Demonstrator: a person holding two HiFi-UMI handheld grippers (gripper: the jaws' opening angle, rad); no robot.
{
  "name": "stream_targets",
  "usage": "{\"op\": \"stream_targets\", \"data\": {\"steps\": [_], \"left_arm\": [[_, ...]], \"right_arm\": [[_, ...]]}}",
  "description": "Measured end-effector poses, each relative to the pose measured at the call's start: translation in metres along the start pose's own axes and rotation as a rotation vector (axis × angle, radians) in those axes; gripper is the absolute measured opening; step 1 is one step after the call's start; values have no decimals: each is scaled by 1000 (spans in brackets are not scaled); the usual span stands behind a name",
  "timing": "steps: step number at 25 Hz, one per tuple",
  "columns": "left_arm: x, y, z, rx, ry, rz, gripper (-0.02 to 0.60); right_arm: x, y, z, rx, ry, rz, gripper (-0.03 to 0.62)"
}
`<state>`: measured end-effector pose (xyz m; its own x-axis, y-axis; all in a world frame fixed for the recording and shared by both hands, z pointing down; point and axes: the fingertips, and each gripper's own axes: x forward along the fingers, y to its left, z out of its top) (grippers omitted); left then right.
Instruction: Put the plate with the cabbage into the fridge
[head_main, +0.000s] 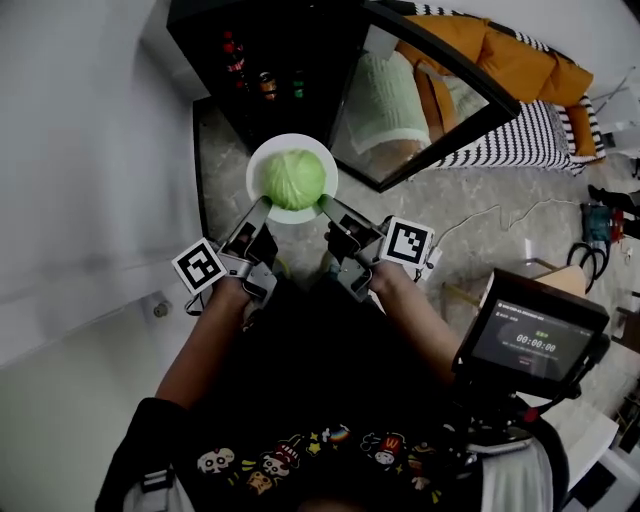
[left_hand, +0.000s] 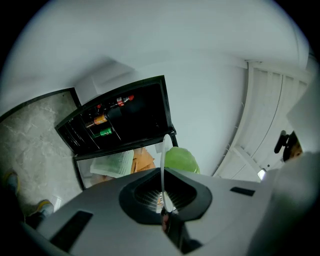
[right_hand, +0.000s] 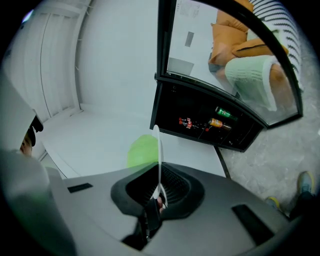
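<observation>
Arms stretched forward, left gripper (head_main: 262, 207) and right gripper (head_main: 327, 206) fingers clamped on plate (head_main: 257, 163) edges, cabbage (head_main: 294, 178) atop, open fridge (head_main: 262, 45) ahead

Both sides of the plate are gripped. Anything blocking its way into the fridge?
Nothing visible. The black fridge has its glass door swung open to the right, and the white round plate with the green cabbage hangs before the open front. A few bottles stand inside.
</observation>
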<state>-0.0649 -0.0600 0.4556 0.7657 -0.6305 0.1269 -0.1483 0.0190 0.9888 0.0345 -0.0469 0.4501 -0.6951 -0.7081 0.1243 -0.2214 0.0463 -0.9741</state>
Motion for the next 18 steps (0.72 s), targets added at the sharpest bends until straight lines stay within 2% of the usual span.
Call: {"op": "stream_targets", "data": {"steps": [8, 13, 18], "left_arm": [[-2, 10, -4, -18, -26, 13, 8], [-3, 8, -5, -17, -48, -4, 8], [-7, 6, -8, -7, -96, -12, 8]], "right_arm": [[0, -8, -3, 1, 43, -7, 18], [0, -8, -5, 20, 59, -8, 18], [-1, -7, -5, 4, 98, 8, 18]]}}
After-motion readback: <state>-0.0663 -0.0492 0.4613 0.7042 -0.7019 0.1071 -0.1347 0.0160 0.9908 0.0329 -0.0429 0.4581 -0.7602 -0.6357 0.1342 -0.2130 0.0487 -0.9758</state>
